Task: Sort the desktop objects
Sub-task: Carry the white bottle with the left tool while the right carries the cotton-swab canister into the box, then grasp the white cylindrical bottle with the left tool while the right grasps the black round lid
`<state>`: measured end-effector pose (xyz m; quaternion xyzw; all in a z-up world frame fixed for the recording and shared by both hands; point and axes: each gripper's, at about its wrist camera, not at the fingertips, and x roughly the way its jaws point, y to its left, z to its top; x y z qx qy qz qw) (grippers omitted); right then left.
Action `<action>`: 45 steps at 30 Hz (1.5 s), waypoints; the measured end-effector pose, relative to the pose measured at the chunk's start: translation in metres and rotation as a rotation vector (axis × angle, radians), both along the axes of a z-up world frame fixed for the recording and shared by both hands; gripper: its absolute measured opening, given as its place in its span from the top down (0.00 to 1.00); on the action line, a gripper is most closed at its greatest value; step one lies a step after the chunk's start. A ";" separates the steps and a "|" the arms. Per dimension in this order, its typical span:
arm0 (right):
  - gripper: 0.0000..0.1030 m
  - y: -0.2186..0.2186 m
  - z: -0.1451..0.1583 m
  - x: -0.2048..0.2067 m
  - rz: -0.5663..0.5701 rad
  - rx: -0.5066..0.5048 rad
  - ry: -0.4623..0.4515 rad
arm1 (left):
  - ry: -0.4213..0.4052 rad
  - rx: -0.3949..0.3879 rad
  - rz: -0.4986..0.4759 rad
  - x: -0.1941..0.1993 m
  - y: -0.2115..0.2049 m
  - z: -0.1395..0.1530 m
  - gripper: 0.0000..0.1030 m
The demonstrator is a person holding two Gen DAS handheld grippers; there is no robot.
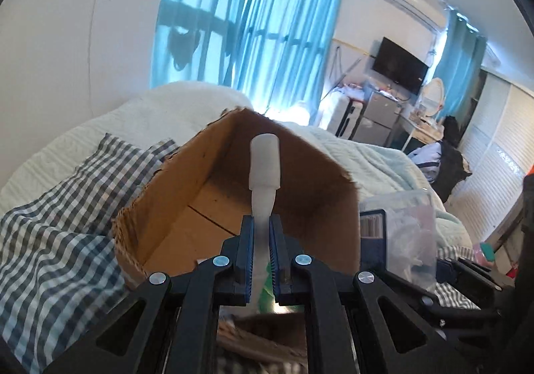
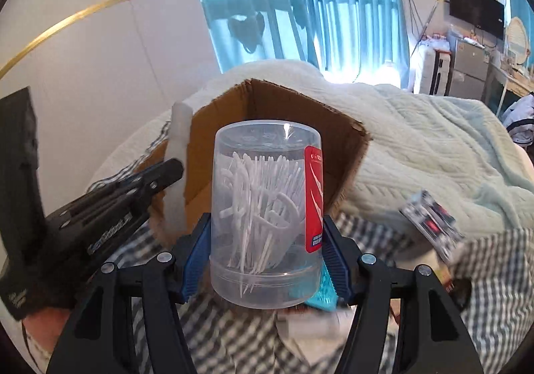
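Sorting is judged to be at an early stage: the cardboard box (image 1: 200,207) is seen open on the bed with its floor bare as far as it shows, and both items are held above or in front of it rather than laid inside. Loose items are also seen on the checked cloth (image 2: 494,274), among them a small patterned packet (image 2: 430,224) and a teal object (image 2: 317,294) under the jar, so more appears to be left.

A white tube-like bottle (image 1: 263,173) is clamped narrowly between the left tongs (image 1: 262,260); its long axis runs straight forward along the fingers, capped end pointing away from the camera over the mouth of the box. In the right wrist view the same bottle is seen just beside the near left edge of the box, raised on a steep slant.

A clear floss-pick jar (image 2: 267,207) is gripped at its lower sides by the right tongs (image 2: 265,257), set at a middling width. Its long axis is held nearly upright, in front of the box
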<state>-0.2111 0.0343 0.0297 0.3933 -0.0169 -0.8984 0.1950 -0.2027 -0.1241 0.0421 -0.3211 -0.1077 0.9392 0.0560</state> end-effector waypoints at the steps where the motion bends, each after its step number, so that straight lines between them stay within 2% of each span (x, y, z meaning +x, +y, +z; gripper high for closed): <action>1: 0.40 -0.003 -0.006 -0.011 0.005 -0.011 -0.013 | -0.004 0.002 0.002 -0.004 -0.004 -0.005 0.92; 6: 0.39 -0.007 -0.022 -0.038 0.020 -0.015 -0.008 | -0.030 -0.022 0.016 -0.015 -0.009 -0.024 0.91; 8: 0.33 -0.004 -0.021 -0.042 0.025 -0.032 -0.002 | -0.053 -0.022 0.034 -0.016 -0.010 -0.030 0.89; 11: 0.32 0.008 -0.013 -0.039 0.011 -0.064 0.014 | -0.080 -0.032 0.052 -0.015 -0.009 -0.032 0.84; 12: 0.32 0.012 -0.010 -0.036 0.007 -0.065 0.022 | -0.079 -0.036 0.059 -0.013 -0.008 -0.031 0.75; 13: 0.32 0.019 -0.004 -0.029 0.000 -0.060 0.040 | -0.070 -0.032 0.064 -0.008 -0.008 -0.029 0.61; 14: 0.32 0.021 0.001 -0.025 -0.007 -0.052 0.052 | -0.060 -0.031 0.071 -0.002 -0.006 -0.026 0.51; 15: 0.32 0.028 0.006 -0.017 -0.019 -0.039 0.066 | -0.047 -0.032 0.074 0.003 -0.004 -0.022 0.32; 16: 0.32 0.037 0.010 -0.008 -0.036 -0.024 0.080 | -0.028 -0.033 0.078 0.010 -0.001 -0.018 0.23; 20: 0.29 0.076 0.019 0.025 -0.098 0.029 0.097 | 0.015 -0.051 0.022 0.037 0.023 -0.001 0.20; 23: 0.23 0.109 0.022 0.051 -0.170 0.057 0.110 | 0.030 -0.058 -0.043 0.056 0.052 0.008 0.17; 24: 0.18 0.121 0.021 0.058 -0.192 0.056 0.105 | 0.032 -0.063 -0.067 0.063 0.065 0.009 0.16; 29: 0.17 0.171 0.016 0.092 -0.284 0.080 0.080 | 0.016 -0.085 -0.197 0.093 0.123 0.005 0.14; 31: 0.15 0.187 0.012 0.103 -0.309 0.084 0.073 | 0.001 -0.099 -0.236 0.104 0.145 -0.003 0.10; 37: 0.15 0.218 -0.023 0.119 -0.349 0.077 0.011 | -0.085 -0.176 -0.322 0.115 0.192 -0.053 0.10; 41: 0.15 0.231 -0.053 0.116 -0.370 0.076 -0.039 | -0.154 -0.239 -0.320 0.110 0.201 -0.091 0.10; 45: 0.15 0.240 -0.077 0.108 -0.374 0.046 -0.081 | -0.206 -0.225 -0.306 0.096 0.196 -0.116 0.10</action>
